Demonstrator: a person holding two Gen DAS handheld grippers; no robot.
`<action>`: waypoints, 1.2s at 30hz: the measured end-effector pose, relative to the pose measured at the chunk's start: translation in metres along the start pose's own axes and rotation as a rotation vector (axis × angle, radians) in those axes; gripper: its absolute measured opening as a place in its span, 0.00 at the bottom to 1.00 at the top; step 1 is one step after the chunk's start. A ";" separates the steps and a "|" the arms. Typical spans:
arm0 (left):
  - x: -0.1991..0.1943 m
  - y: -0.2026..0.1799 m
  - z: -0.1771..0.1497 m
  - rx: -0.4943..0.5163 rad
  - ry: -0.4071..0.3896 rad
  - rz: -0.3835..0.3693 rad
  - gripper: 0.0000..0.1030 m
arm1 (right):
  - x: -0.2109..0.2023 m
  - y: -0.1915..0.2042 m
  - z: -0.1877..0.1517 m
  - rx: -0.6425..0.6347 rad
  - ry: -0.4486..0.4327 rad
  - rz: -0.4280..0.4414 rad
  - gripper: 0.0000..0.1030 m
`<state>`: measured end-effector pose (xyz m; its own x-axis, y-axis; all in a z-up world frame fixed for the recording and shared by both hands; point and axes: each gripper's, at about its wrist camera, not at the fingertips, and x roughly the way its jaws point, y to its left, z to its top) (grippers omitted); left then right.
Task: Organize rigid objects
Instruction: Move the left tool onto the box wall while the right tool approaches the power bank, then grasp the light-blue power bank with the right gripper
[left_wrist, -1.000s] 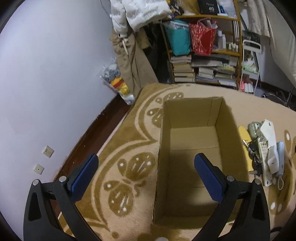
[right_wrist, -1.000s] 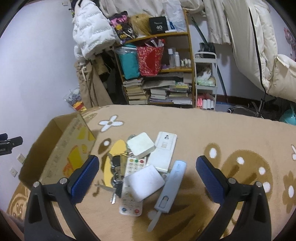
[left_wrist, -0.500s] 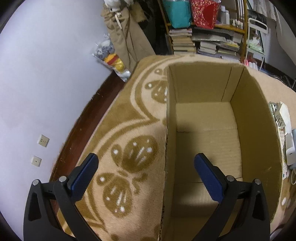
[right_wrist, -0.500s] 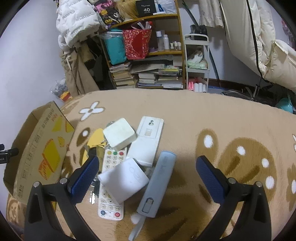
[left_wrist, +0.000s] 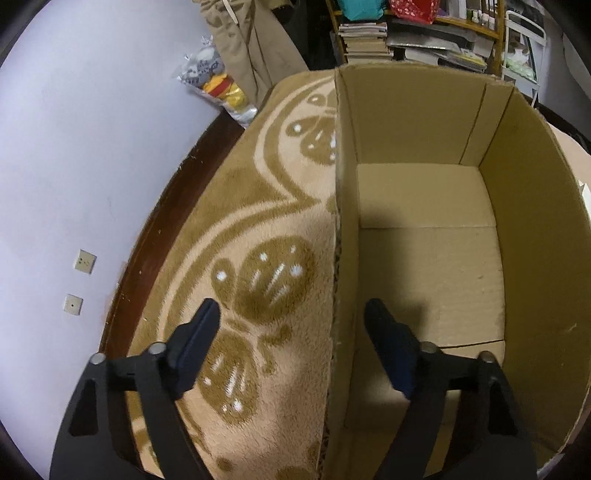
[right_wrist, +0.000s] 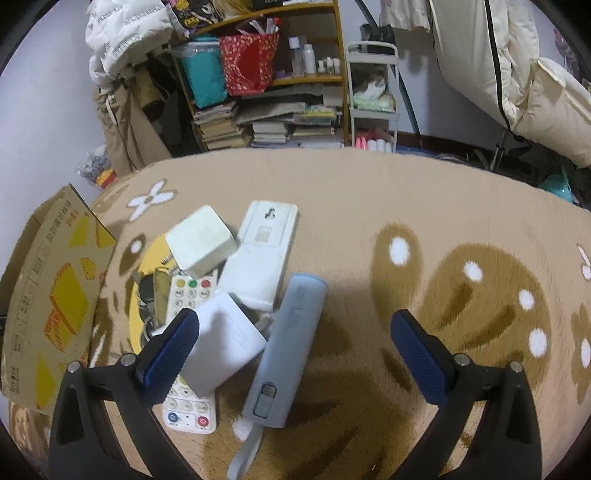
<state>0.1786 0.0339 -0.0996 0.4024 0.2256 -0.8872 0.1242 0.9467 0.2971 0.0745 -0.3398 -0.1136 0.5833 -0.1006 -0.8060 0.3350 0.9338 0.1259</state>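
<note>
Left wrist: the left gripper (left_wrist: 291, 317) gapes empty astride the box's (left_wrist: 524, 221) left wall; closing could tip it.

Right wrist: the right gripper (right_wrist: 295, 325) gapes over the blue bar (right_wrist: 288, 350); seemingly overlapping neighbours may drag.
</note>
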 end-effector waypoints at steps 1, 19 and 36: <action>0.002 0.000 0.000 -0.002 0.006 -0.004 0.64 | 0.002 0.000 0.000 0.001 0.011 -0.006 1.00; 0.005 -0.015 -0.004 0.021 0.026 -0.023 0.36 | 0.021 -0.014 -0.010 0.053 0.090 -0.043 0.75; 0.005 -0.022 -0.004 0.020 0.043 -0.036 0.19 | 0.029 -0.024 -0.009 0.132 0.118 0.005 0.67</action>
<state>0.1742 0.0153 -0.1122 0.3578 0.2015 -0.9118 0.1565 0.9497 0.2713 0.0770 -0.3626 -0.1454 0.4972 -0.0474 -0.8663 0.4310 0.8801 0.1991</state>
